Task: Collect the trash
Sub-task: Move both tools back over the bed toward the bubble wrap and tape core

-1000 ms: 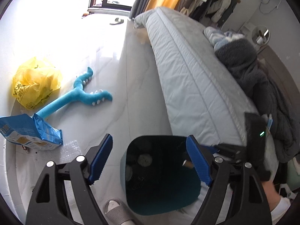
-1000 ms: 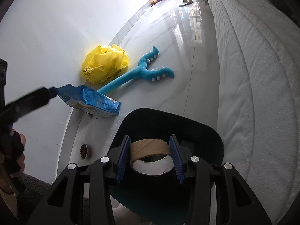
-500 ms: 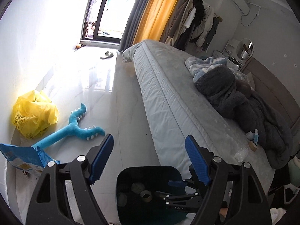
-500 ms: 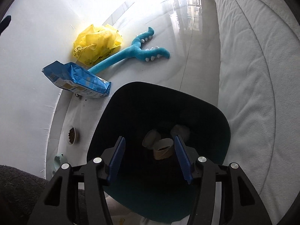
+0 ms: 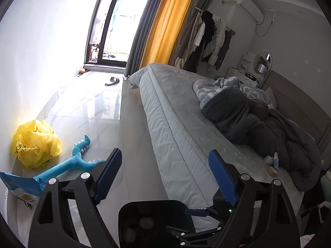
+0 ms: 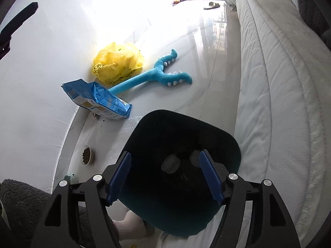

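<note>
Left wrist view
- left gripper [image 5: 165, 171]: jaws wide apart and opening, nothing between the blue pads.
- bin [image 5: 144, 208]: dark, open-topped, on the floor below the fingers; pale crumpled scraps lie inside it.
- right gripper [image 5: 198, 214]: pokes in over the bin's rim, just under the right-hand finger.
- bed [image 5: 182, 124]: runs away beyond the right-hand finger, with a dark blanket [image 5: 258, 128] heaped on it.
- yellow bag [image 5: 35, 144]: crumpled, well out past the left-hand finger, against the wall.
- blue toy [image 5: 76, 161]: just beyond the left fingertip.
- blue packet [image 5: 18, 188]: left of the left-hand finger, partly cut off.

Right wrist view
- right gripper [image 6: 165, 173]: jaws opening, pads apart and gripping nothing.
- bin [image 6: 165, 124]: straight under the fingers, mouth open; trash [image 6: 170, 163] rests on its bottom, seen between the two fingers but far below them.
- blue packet [image 6: 97, 99]: beyond the left-hand finger, beside the bin.
- small bowl [image 6: 85, 155]: just left of the left-hand finger, on the floor.
- bed [image 6: 279, 82]: along the right-hand finger's side.
</note>
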Tool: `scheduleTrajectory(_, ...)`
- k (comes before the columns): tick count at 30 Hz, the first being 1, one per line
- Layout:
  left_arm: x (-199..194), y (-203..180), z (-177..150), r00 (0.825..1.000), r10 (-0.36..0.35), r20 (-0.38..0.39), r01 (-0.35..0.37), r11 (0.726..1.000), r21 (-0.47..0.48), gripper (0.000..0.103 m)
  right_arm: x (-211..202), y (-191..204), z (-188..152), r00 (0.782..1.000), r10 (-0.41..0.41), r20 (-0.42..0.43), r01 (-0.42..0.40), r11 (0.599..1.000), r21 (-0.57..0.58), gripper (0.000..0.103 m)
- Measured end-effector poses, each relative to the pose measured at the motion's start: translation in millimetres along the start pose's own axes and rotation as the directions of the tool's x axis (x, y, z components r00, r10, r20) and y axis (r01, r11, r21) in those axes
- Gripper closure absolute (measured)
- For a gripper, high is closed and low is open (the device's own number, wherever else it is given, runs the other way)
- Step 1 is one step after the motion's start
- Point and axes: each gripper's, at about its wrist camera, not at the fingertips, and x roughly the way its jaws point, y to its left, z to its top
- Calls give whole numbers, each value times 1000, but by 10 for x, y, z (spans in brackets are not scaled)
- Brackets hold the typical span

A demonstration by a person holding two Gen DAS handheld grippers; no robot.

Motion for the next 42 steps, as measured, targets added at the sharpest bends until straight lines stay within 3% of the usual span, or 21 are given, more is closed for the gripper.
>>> scheduleTrajectory(3,-32,-105,36,1000,-6,30,6,1000,3,10,-214,16,1,999,0,49,2,1000,-31,29)
scheduleTrajectory(11,-55,-497,88,996,-61,65,60,998,19,9,-797,-145,-80,982,-49,184,64,995,-76,22)
scheduleTrajectory(16,34,-751,51,993,-98,62,93,993,79,8,-1135,-339,-206,962,-105,253,129,988,-81,22)
scheduleTrajectory(24,194,-993,-34,986,-166,36,162,983,88,8,-1576,-719,-338,923,-180,340,196,981,-11,22)
scheduleTrajectory(42,900,-1632,-378,961,-245,-127,265,948,178,8,-2029,-1605,-691,879,-311,363,277,950,142,22)
